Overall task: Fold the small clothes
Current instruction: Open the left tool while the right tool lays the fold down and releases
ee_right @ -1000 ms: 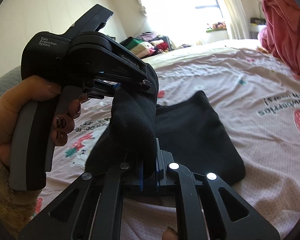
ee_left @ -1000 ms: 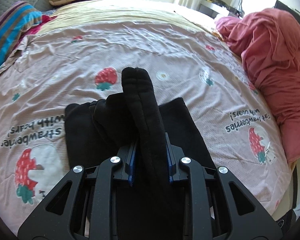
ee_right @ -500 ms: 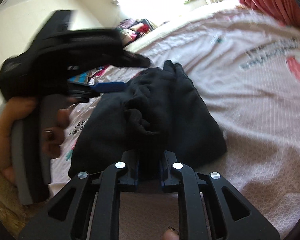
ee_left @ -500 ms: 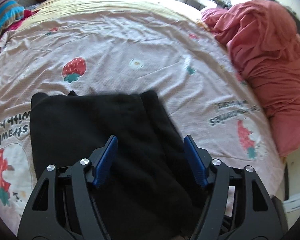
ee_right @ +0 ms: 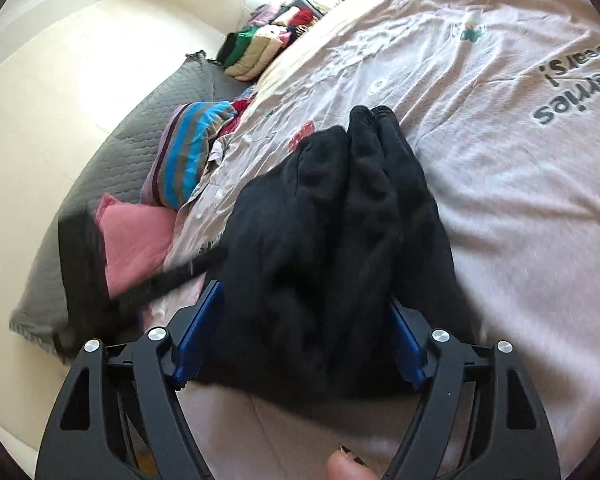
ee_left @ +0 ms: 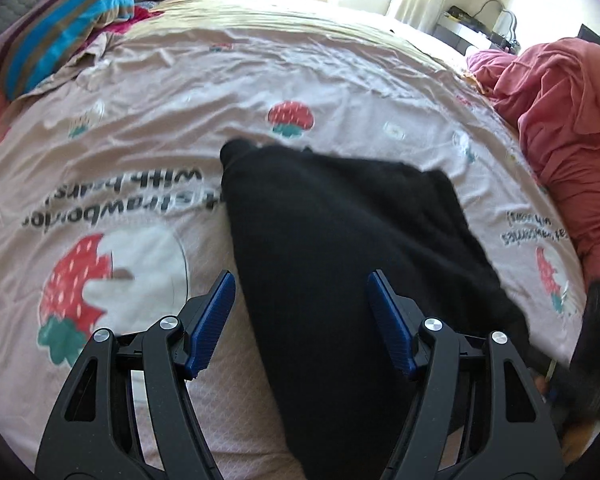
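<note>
Two grippers are hanging open over one black garment (ee_left: 340, 232) that is lying on the strawberry sheet (ee_left: 340, 72), near the bed's near edge. My left gripper (ee_left: 300, 320) is standing with its blue pads spread wide, the cloth's near end running between them but gripped by neither. My right gripper (ee_right: 300, 328) is likewise spread, its pads flanking the bunched, ridged heap without pinching it. From the right wrist view the cloth is sitting lumpy rather than flat, so I am judging the fold unfinished. The risk: closing on the top ridge alone would lift one layer and drag the stack apart. The near end is lying close to the mattress edge, so a careless tug could be pulling it off. The pink heap (ee_left: 572, 128) is sitting well apart on the right.
</note>
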Available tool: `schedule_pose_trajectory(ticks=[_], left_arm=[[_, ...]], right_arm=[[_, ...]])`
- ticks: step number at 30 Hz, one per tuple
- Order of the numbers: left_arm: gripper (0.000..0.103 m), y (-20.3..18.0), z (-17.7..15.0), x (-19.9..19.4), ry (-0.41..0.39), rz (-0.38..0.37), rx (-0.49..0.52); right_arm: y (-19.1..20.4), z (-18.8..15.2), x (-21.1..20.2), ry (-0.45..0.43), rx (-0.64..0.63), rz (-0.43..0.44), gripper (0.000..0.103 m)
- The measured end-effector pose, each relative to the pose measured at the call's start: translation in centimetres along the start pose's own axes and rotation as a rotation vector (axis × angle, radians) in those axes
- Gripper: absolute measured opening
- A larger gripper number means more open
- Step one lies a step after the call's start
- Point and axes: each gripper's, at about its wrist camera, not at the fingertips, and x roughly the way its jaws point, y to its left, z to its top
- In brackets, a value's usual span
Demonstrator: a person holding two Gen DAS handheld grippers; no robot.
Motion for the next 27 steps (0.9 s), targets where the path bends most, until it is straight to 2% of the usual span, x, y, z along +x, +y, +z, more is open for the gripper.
schedule_pose_trajectory(ticks=[3, 5, 6, 9, 12, 17, 21, 24, 27], left_arm=[[0.061, 0.0, -0.6, 0.0, -0.001, 0.008, 0.012], [0.061, -0.2, -0.7, -0.2, -0.002, 0.01, 0.016], [0.061, -0.4, -0.7, -0.2, -0.001, 0.007, 0.021], [0.061, -1.3, -0.8, -0.5, -0.001, -0.002, 0.043], [0.061, -2.3, -1.2, -0.8, -0.006, -0.021, 0.062], [0.065, -3.3, -2.1, -0.7, -0.005, -0.005, 0.102], [0.066, -3.0, -2.3, -0.8, -0.002, -0.01, 0.09], [0.067, -2.9, -2.4, -1.0, -0.003, -0.014, 0.083], [0.069, -2.8, -2.6, -1.5, -0.014, -0.018, 0.073]], right_arm=[[0.1, 1.7, 1.2, 0.032, -0.043, -0.035, 0.074], [0.5, 2.1, 2.0, 0.05, -0.107, -0.083, 0.045], [0.8, 2.2, 2.1, 0.053, -0.137, -0.094, 0.025], [1.8, 2.2, 1.3, 0.02, -0.211, -0.119, 0.017], [2.6, 2.1, 0.9, -0.011, -0.317, -0.179, 0.017], [0.7, 1.6, 2.7, 0.027, -0.321, -0.248, 0.021], [1.2, 1.0, 1.9, -0.032, -0.35, -0.335, 0.042], [1.9, 0.6, 1.0, -0.065, -0.369, -0.372, 0.044], [2.6, 0.1, -0.8, -0.118, -0.384, -0.397, 0.061]])
